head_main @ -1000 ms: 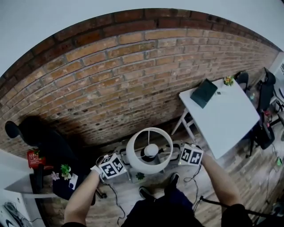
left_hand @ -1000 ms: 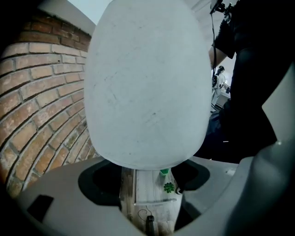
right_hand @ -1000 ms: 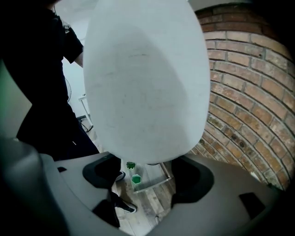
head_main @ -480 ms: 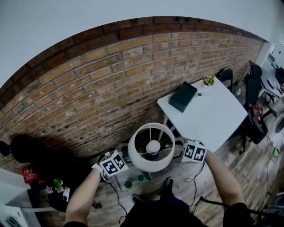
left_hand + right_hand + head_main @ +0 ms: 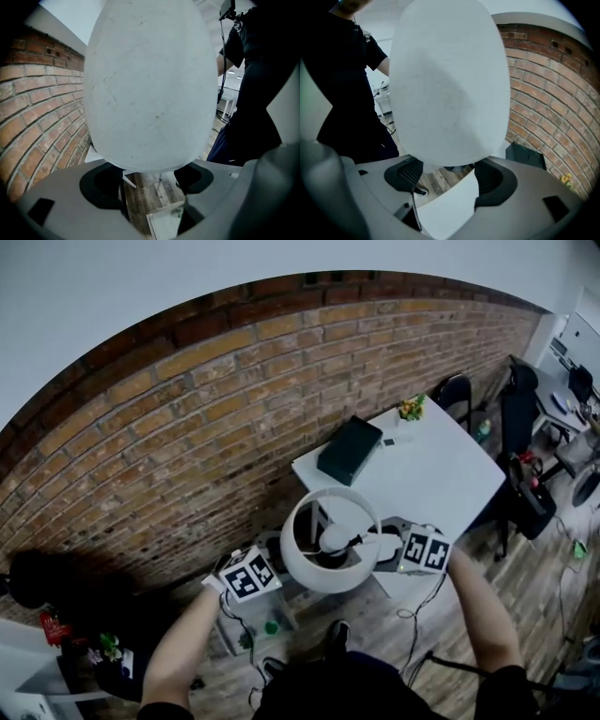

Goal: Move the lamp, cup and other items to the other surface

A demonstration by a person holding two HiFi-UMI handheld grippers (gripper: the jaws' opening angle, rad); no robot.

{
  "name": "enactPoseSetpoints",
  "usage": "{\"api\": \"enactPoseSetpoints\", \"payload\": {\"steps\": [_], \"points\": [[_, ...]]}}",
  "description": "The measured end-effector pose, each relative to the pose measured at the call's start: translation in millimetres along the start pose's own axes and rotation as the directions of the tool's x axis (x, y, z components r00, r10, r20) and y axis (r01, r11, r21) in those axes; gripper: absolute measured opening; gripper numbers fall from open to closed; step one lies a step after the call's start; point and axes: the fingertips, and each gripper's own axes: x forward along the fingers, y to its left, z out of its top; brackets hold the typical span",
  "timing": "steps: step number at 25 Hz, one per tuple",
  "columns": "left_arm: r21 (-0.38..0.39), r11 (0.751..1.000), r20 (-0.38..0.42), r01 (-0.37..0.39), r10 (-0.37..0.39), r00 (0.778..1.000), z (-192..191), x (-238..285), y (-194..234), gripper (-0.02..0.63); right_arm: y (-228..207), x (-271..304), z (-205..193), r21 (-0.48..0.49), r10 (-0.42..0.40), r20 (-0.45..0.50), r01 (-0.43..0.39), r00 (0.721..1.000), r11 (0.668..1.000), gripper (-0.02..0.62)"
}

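Table (image 5: 450, 484): middle and near half bare, open to approach. Obstructions: box (image 5: 349, 450) on far left corner, plant (image 5: 411, 409) on far corner, wall (image 5: 187, 418) directly behind, chair (image 5: 457, 390) beyond plant, lamp (image 5: 309, 576) over near left edge.

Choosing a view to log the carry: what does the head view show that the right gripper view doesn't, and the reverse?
Head view only: left gripper and right gripper from outside, flanking the lamp, and the bulb inside it. Right gripper view only: its jaws apart against the shade. Both: lamp, white table, dark box, brick wall.
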Motion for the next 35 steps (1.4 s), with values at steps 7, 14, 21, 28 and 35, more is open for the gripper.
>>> {"api": "enactPoseSetpoints", "payload": {"steps": [7, 14, 21, 28, 35], "points": [[0.044, 0.998, 0.001, 0.045, -0.045, 0.999, 57.2, 73.0, 23.4, 0.337, -44.4, -45.9, -64.4, 0.051, -0.042, -0.024, 0.043, 0.999, 0.998, 0.349], [0.062, 0.994, -0.018, 0.091, -0.090, 0.996, 99.8, 145.3, 42.5, 0.337, -84.9, -77.9, -128.7, 0.100, -0.069, -0.041, 0.073, 0.997, 0.992, 0.348], [0.096, 0.989, -0.058, 0.113, -0.108, 0.992, 130.7, 205.6, 63.9, 0.337, -122.4, -96.4, -184.4, 0.131, -0.082, -0.086, 0.093, 0.993, 0.987, 0.348], [0.113, 0.984, -0.083, 0.141, -0.132, 0.988, 151.9, 243.6, 84.3, 0.337, -151.9, -105.2, -220.0, 0.171, -0.093, -0.104, 0.110, 0.990, 0.979, 0.348], [0.104, 0.984, -0.044, 0.143, -0.139, 0.989, 169.9, 260.7, 97.4, 0.333, -161.4, -108.8, -241.4, 0.260, -0.092, -0.073, 0.108, 0.993, 0.960, 0.348]]}}
